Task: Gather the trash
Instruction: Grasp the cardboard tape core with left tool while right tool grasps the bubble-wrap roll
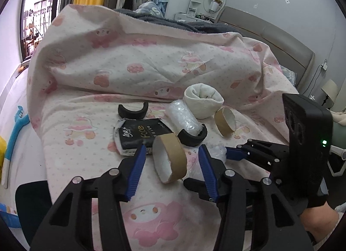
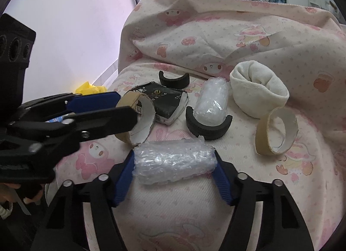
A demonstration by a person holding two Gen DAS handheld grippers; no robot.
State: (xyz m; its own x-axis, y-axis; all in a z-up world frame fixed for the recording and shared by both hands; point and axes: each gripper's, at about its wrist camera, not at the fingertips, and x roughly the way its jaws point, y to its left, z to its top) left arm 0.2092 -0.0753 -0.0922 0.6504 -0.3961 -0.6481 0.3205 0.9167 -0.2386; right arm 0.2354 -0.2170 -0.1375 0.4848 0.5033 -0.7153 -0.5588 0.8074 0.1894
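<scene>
Your right claw (image 2: pixel 174 171) has its blue pads pressed against both ends of a bubble-wrap roll (image 2: pixel 174 161), which lies crosswise between them on the bed's pink-patterned quilt (image 2: pixel 164 212); that roll is gripped. Your left claw (image 1: pixel 170 164) stands open around a cardboard ring (image 1: pixel 169 160) that rests on its edge on the quilt: the ring sits between the two blue fingers (image 1: pixel 135 171), with a gap showing on each side, so nothing is clamped there. From the right wrist view the same left claw (image 2: pixel 121 108) comes in from the left edge, its tips at that ring (image 2: pixel 138 119). Just behind the ring lies a black tissue pack (image 1: pixel 140 137) with white lettering. Beyond it sits a black curved half-ring (image 1: pixel 133 111), and a second black half-ring (image 1: pixel 192 137) cradles the near end of another bubble-wrap roll (image 1: pixel 185 118). To the right of that roll is a rolled white cloth (image 1: pixel 203 101), and just beside the cloth stands a second cardboard ring (image 1: pixel 225 122), tilted on its edge. All of these pieces lie close together on the flat part of the quilt, in front of a bunched-up fold of the same quilt (image 1: pixel 129 56). In the left wrist view your right claw (image 1: pixel 233 153) shows at the right side, with the hand (image 1: pixel 317 218) that carries it low in the corner.
</scene>
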